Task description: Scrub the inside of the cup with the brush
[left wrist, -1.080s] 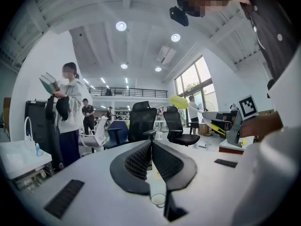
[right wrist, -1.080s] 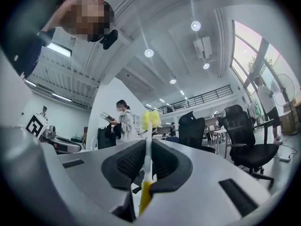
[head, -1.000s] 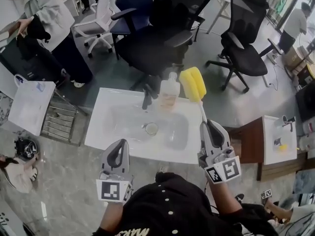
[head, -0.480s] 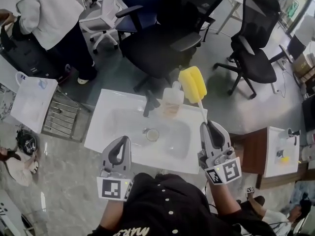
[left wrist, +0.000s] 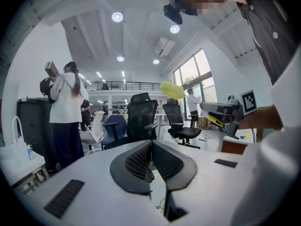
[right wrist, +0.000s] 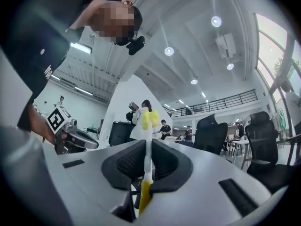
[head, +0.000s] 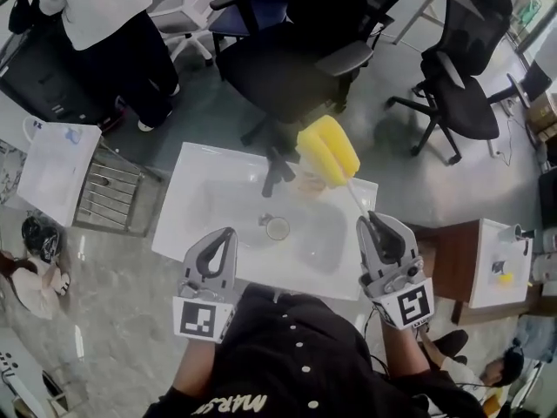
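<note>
Cup [head: 305, 184] is seen on the far rim of the sink [head: 200, 181], largely hidden behind the yellow sponge head of the brush [head: 328, 151] — contact cannot be judged. The brush's handle is clamped in the right gripper [head: 374, 221]; the left gripper [head: 228, 233] is closed on nothing.

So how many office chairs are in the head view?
4: white chair at top left, blue chair next to it, large black chair behind the sink, second black chair at right. Others may be hidden.
</note>
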The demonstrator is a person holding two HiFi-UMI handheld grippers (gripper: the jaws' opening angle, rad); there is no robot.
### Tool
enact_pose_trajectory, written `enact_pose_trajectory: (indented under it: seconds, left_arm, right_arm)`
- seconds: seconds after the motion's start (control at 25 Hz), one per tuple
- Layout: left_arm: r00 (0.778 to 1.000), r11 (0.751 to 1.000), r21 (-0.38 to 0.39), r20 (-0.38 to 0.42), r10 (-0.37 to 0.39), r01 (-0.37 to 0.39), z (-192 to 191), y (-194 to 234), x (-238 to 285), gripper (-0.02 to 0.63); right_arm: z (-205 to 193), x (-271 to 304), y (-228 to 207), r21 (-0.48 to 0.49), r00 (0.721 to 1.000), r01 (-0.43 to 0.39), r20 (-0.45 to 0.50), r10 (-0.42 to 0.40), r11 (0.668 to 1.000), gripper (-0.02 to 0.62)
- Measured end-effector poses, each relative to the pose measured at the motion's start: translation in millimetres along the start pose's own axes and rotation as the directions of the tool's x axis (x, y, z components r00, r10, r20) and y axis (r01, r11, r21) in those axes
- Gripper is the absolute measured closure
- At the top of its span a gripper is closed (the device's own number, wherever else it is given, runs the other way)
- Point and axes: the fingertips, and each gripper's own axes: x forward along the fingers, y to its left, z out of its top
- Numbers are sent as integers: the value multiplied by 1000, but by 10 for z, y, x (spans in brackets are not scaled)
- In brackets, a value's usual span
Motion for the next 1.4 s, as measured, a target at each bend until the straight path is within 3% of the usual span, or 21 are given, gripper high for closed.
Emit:
enact_pose_trajectory:
  seconds: [0.12,0.24,0.4,0.48,0.56,0.64,0.8,0.96,1.08,1.16,1.28,1.4]
  left_arm:
    - [998,998,35,-50,-47,48,-127,148,128,578]
    - [984,983,116,-127,-128,143,-428,159,211,578]
    - [940,932,209,-236,-245,295,-948,93,367,566]
    - [909,908,209,-296,-294,363,-1245,101,478,561]
    - [866,879,204,-366,-340,431,-1598,109,590,490]
    - [819,834,227,-433,-376,503,-1957,95,684,479]
    - [730,732,270,-533,-427,625,-2569,47,846,479]
    - [654,675,235,-591,-472,700,-3034,10,975,468]
    - [600,612,242,-635,-487,753,-3358,-3,1067,451]
    - [570,579,240,-655,-496,780,-3529,-46,1102,444]
    - [521,551,197,-672,-526,811,-3740,-154,1100,434]
    - [476,509,182,-694,-540,842,-3966,-234,1126,429]
  right_arm:
    - [-69,121,13,-12,999,-30,-43,29,999,545]
    - [-235,117,111,-52,986,-90,-149,81,995,545]
    - [-563,101,269,-94,925,-217,-339,174,972,545]
    - [-743,67,352,-121,862,-322,-447,238,939,545]
    - [-939,47,419,-165,784,-442,-547,291,882,545]
    - [-1158,38,443,-185,720,-522,-620,314,832,545]
    - [-1669,-10,468,-141,575,-627,-747,333,766,545]
    - [-2200,-54,593,-58,407,-729,-837,365,682,545]
    - [-2610,-61,662,-9,291,-786,-887,358,618,545]
    - [-2812,-68,693,15,238,-807,-906,349,590,545]
    - [-3022,-79,738,34,181,-837,-925,334,546,545]
    - [-3213,-76,752,27,125,-890,-946,298,456,545]
